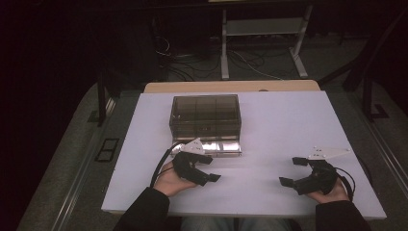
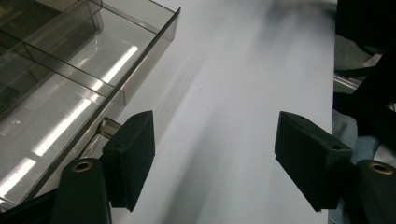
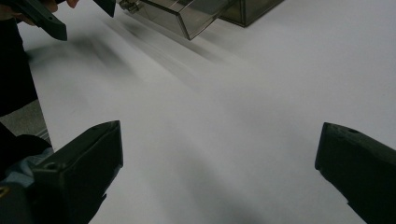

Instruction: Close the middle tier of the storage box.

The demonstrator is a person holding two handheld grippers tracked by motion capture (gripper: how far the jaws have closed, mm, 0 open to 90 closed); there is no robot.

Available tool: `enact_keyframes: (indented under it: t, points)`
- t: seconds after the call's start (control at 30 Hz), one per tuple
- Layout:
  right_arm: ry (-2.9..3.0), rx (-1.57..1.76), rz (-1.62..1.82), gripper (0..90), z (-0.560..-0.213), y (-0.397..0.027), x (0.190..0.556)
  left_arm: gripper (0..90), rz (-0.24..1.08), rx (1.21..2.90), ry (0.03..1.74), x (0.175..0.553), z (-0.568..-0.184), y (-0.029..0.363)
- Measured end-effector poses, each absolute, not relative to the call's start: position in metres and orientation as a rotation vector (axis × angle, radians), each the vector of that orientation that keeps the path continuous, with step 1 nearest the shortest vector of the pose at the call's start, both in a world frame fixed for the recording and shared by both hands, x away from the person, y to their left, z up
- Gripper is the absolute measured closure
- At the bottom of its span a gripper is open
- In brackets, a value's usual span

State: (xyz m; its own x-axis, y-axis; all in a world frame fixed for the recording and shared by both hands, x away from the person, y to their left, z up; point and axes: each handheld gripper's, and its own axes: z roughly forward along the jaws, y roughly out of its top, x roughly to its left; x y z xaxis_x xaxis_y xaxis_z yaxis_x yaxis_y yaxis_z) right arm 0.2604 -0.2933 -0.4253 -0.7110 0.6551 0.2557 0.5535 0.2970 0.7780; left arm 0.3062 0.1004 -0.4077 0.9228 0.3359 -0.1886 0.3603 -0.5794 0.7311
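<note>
The left gripper [image 1: 206, 169] sits low on the white counter [image 1: 288, 125] just in front of the smoky transparent plastic organiser box with drawers [image 1: 205, 115], its black jaws spread with nothing between them. In the left gripper view one pad lies right beside the small clear knob [image 2: 108, 126] on the front of the pulled-out clear drawer [image 2: 70, 102], apparently not yet pinching it. The step in hand looks like work on that drawer, either a grasp of its knob or a push on its front. The next move calls for the pads to straddle the knob squarely and close on it, then to travel straight along the drawer's slide so that the light box does not skid.

The box stands at the far middle of the counter, rectangular, tinted grey-brown, with inner dividers visible through its top. Its bottom drawer [image 1: 219, 147] juts out toward the person and catches bright strips of reflected light; it seems empty.

The right gripper [image 1: 294, 172] rests well apart at the near right, jaws wide, holding nothing
</note>
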Motion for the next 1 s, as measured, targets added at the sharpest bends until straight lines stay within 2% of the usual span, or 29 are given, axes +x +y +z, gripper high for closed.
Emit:
enact_keyframes:
  t: [0.53, 0.73, 1.0]
  points:
    - [2.442, 1.135, 1.386, 0.3, -0.426, -0.293, 0.261, 55.8, 0.046, 2.283, 0.536, 0.309, -0.412, 0.098]
    - [2.442, 1.136, 1.385, 0.3, -0.426, -0.293, 0.261, 69.4, 0.038, 2.294, 0.541, 0.311, -0.414, 0.098]
    - [2.442, 1.135, 1.385, 0.3, -0.426, -0.293, 0.261, 88.2, 0.102, 2.309, 0.598, 0.316, -0.416, 0.099]
